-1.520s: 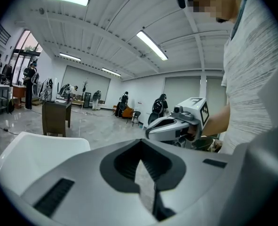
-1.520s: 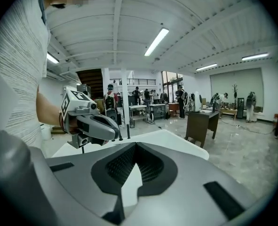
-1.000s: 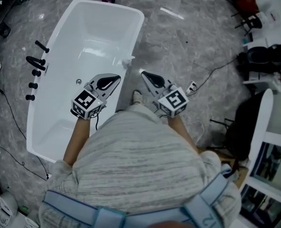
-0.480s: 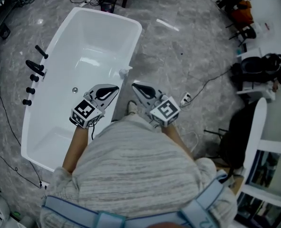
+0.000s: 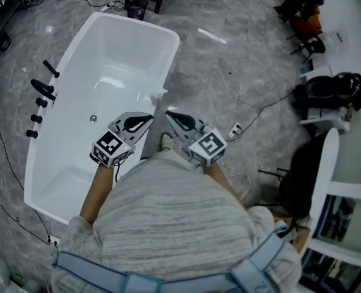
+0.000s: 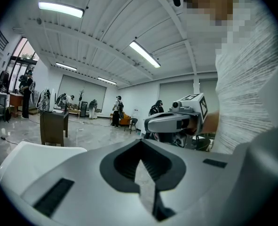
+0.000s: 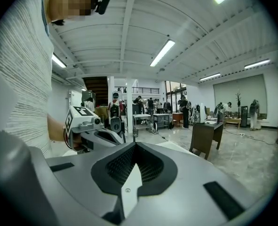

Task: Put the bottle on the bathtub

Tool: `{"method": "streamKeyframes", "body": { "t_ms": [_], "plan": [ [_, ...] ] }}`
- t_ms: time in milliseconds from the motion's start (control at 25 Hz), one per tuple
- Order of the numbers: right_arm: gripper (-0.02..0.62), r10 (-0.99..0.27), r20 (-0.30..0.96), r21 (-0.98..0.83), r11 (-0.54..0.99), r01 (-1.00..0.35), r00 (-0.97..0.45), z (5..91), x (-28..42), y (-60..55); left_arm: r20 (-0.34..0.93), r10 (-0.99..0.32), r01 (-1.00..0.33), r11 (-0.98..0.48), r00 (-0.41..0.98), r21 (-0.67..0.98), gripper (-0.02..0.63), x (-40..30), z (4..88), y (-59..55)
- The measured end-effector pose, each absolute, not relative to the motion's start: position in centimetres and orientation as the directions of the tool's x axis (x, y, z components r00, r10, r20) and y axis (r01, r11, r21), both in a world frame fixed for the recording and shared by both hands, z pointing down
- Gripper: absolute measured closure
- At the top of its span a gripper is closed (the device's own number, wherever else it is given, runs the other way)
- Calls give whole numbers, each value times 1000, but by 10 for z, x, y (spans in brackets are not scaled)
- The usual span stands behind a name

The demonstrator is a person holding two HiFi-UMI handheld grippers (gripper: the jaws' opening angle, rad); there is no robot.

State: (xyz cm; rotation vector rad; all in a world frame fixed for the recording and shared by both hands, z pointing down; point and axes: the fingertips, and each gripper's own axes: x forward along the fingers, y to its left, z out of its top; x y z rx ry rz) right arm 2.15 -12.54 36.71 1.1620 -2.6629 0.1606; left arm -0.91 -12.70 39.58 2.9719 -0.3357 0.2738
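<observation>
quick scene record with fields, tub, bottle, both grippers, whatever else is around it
bathtub: white, on a grey marbled floor
bottle: small white object, probably the bottle, on the tub rim on the person's side
left gripper: shut, nothing between the jaws, over the tub near that rim
right gripper: shut, nothing between the jaws, over the floor beside the tub
tap fittings: black, along the tub's far side
task state: looks done; neither gripper touches the bottle
</observation>
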Motion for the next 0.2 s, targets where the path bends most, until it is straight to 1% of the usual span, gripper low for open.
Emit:
{"method": "streamKeyframes", "body": {
  "t_ms": [200],
  "plan": [
    [592, -708, 257, -46, 671, -740, -658, 365, 20, -126, 186, -198, -221, -968, 962, 115, 603, -7, 393, -129]
  ]
}}
